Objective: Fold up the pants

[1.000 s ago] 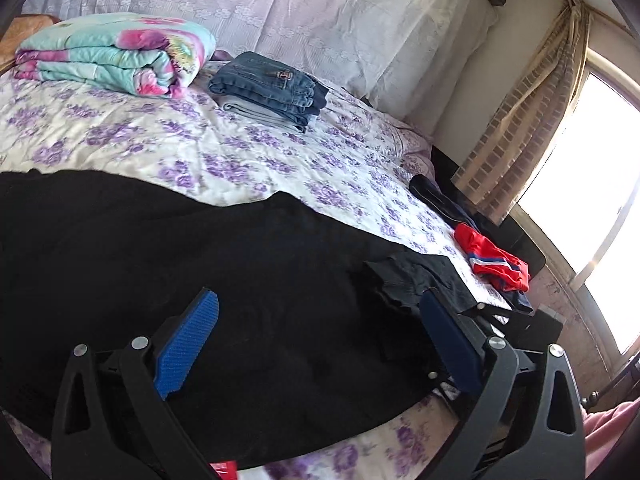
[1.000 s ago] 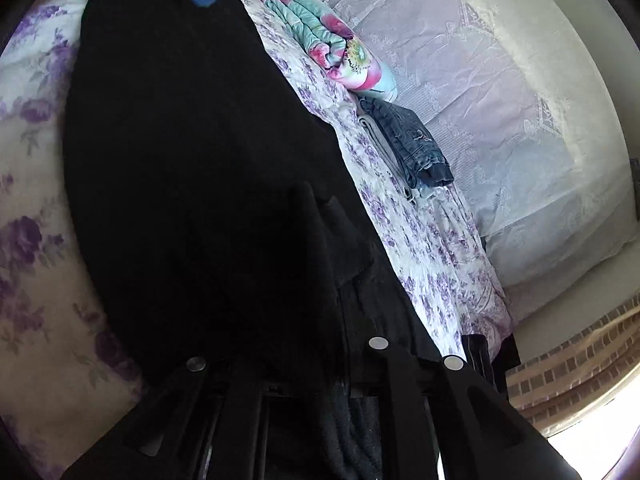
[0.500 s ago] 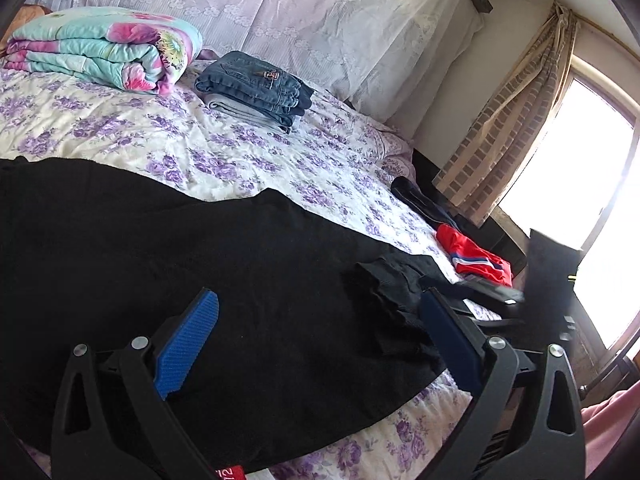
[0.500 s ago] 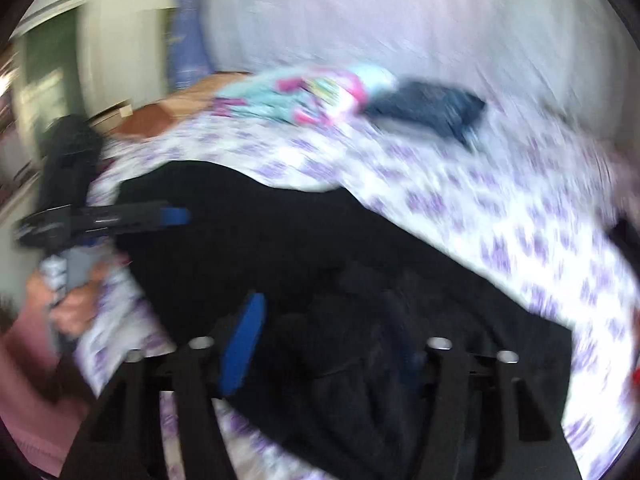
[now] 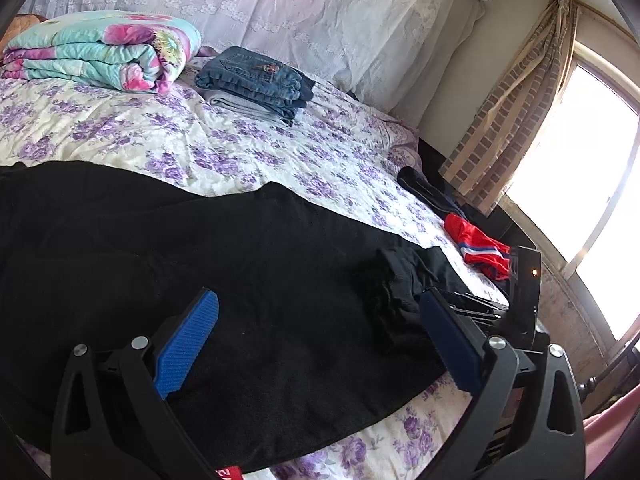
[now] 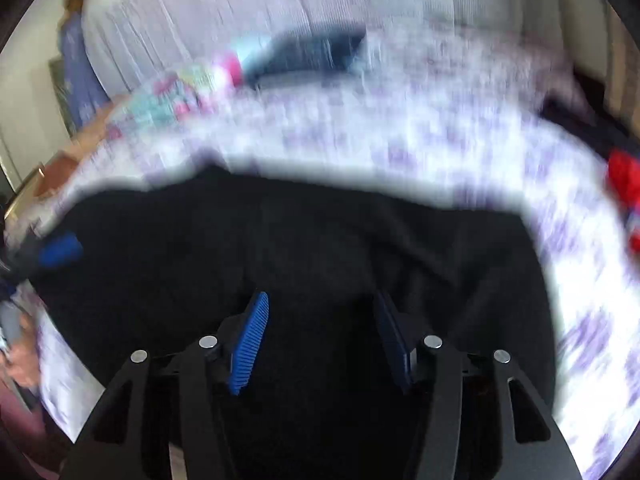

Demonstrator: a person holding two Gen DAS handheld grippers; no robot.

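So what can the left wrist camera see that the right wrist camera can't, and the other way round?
Only the left wrist view shows the window and curtain, sharply. Only the right wrist view, which is blurred, shows a hand at its left edge and the right gripper with its jaws opening, nothing between them. Both show the black pants spread on the floral bed, the folded jeans, the rolled blanket and a red garment.
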